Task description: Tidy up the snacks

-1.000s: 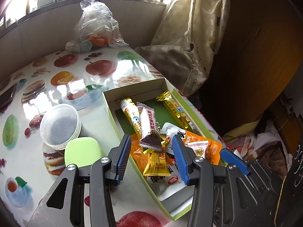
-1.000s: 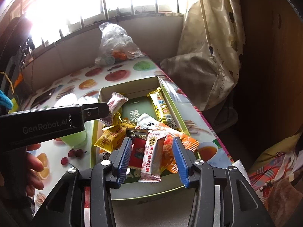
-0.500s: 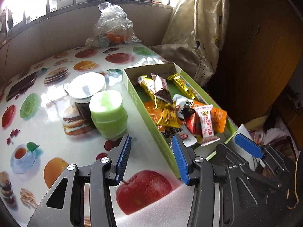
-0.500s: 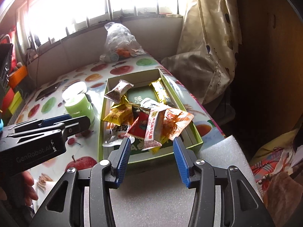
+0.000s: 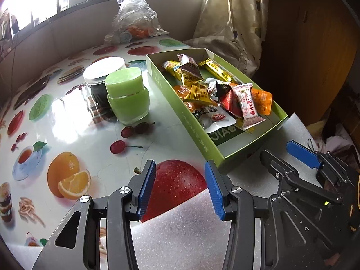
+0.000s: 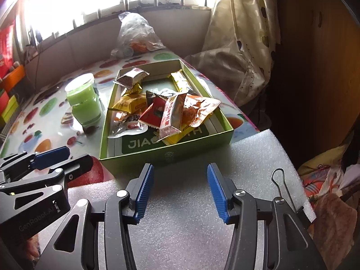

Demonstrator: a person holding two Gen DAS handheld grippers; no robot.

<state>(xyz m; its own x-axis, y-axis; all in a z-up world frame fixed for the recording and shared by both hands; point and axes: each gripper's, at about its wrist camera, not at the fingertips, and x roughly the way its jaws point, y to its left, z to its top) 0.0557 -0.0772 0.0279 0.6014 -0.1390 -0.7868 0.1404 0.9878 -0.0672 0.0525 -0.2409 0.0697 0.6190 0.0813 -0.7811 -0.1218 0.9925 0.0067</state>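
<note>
1. Snacks (image 6: 164,110) lay heaped in the green box (image 6: 166,155), mixed wrappers: a white-and-red bar (image 5: 246,104) on top, an orange pack (image 5: 262,101) toward the box's right wall, gold sticks (image 5: 217,69) at the far end, a white pouch (image 5: 212,119) near the front
2. Box sat on the fruit-print surface (image 5: 67,135), its near end resting on a white foam sheet (image 6: 184,202)
3. Green jar (image 5: 127,96) stood just beside the box's left wall, a white-lidded jar (image 5: 102,72) touching behind it; a clear plastic bag (image 5: 135,20) was well apart at the far edge, by the wall
4. Left tongs (image 5: 180,184) were part open with nothing between the blue pads, above the surface in front of the box's near corner
5. Right tongs (image 6: 180,186) were empty, jaws opening, over the foam just short of the box's front wall
6. Step, as judged: all visible snacks were already in the box and both tongs were clear of it, so loading looked done or nearly done
7. Next move likely called for tidying the loose pile or simply resting both tongs; any regrasp would need a reach over the front wall, and the crinkly wrappers could slip
</note>
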